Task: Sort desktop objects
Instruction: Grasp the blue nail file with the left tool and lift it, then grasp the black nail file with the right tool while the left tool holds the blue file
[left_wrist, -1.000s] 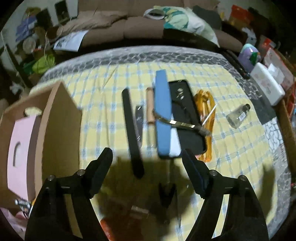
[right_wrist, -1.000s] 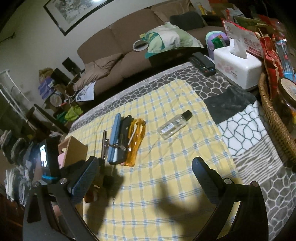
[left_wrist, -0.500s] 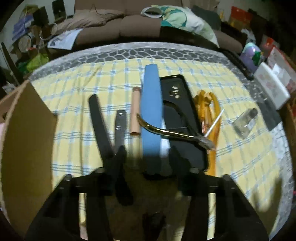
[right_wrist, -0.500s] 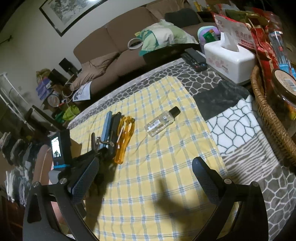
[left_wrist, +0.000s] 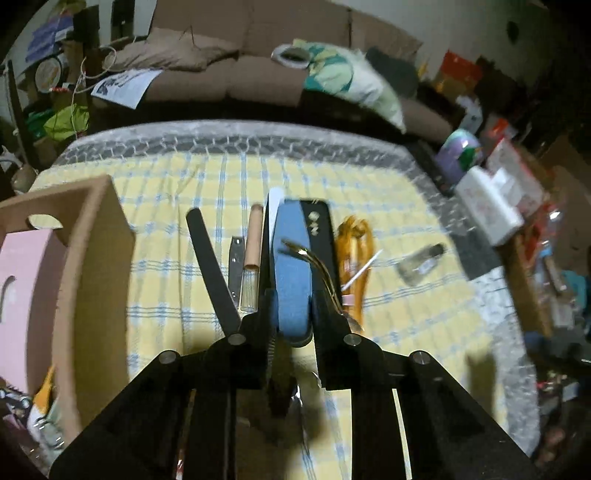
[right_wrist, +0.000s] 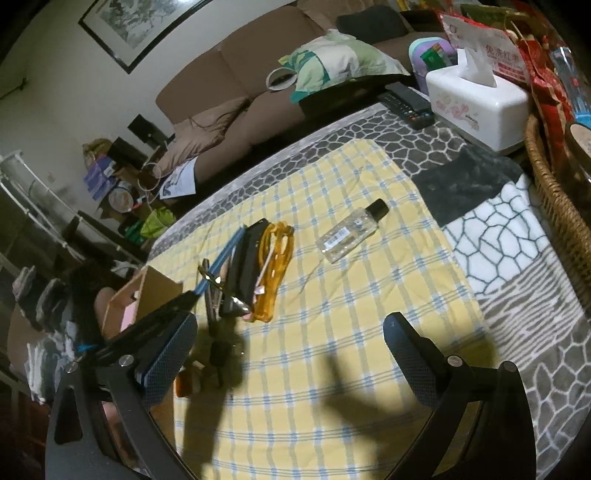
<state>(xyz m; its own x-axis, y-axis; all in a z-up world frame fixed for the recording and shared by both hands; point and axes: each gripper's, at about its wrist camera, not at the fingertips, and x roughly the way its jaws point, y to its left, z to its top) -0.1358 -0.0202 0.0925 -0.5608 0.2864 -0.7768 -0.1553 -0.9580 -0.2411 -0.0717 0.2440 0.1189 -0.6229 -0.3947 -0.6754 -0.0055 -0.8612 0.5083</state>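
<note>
1. The left tool (left_wrist: 291, 314) has its jaws closing on the near end of a long blue nail buffer block (left_wrist: 290, 266); the pads press both its sides, so I judge the grip made.
2. The block's far end points away over the yellow checked cloth (left_wrist: 177, 192) on the counter. Whether its near end is clear of the cloth cannot be told.
3. A curved gold metal piece (left_wrist: 314, 262) lies across the block and the black phone case (left_wrist: 319, 236) just beside it. It looks likely to slide or snag as the block comes up.
4. Left of the block lie a tan-capped tube (left_wrist: 253, 243), a small metal file (left_wrist: 236, 266) and a black strip (left_wrist: 208, 258). Right of the case are orange scissors (left_wrist: 354, 258) and, well apart, a clear bottle with a black cap (right_wrist: 351, 230).
5. The right tool (right_wrist: 288, 350) hangs with its jaws wide apart and nothing between them, above bare cloth.
6. The step in hand is picking up the block. The next move likely calls for a steady lift free of the gold piece, then a carry left to the cardboard organiser box (left_wrist: 92, 266) with its pink compartment (left_wrist: 18, 295).
</note>
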